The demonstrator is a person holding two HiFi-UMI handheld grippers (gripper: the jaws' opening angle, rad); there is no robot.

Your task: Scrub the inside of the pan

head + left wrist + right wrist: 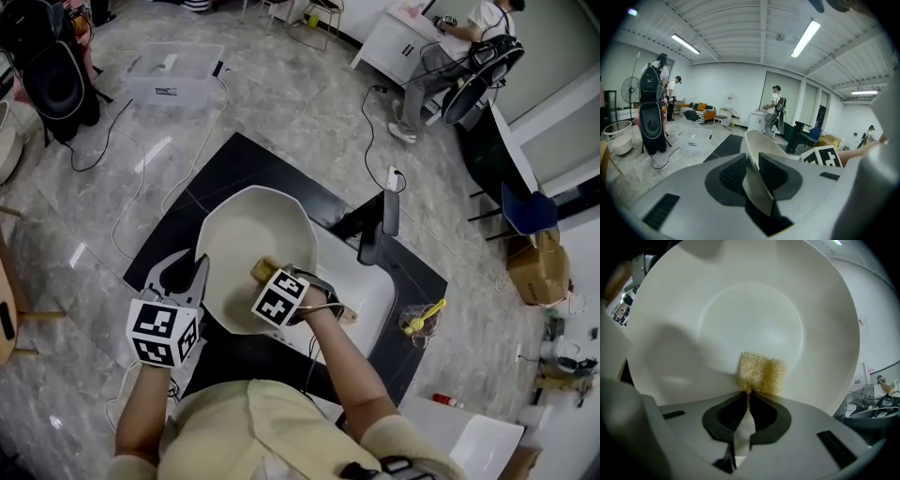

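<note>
I am holding a wide cream pan (246, 234) tipped up over a white sink (367, 292) set in a black worktop (234, 157). A dark tap (389, 214) stands at the sink's far edge. The pan's open side faces me and the right, so I can reach into the bowl and anything that drips should fall toward the sink.

My left gripper (190, 279) is at the pan's near left edge. In the left gripper view its jaws are clamped on the thin rim, one dark pad on each side of the wall. I judge this grip is there to brace the pan at its tilt against the push of scrubbing.

My right gripper (274, 277) reaches into the pan from the near side. In the right gripper view its jaws are closed tight on a yellow scrub pad (761, 372), pinching the pad's near edge. Most of the pad sticks out past the tips and lies against the lower inner wall, just below the round flat base.

The inside of the pan looks pale and smooth, and I cannot make out any dirt. I judge the scrubbing is under way, with the pad touching the wall and the base not yet covered from this position.
</note>
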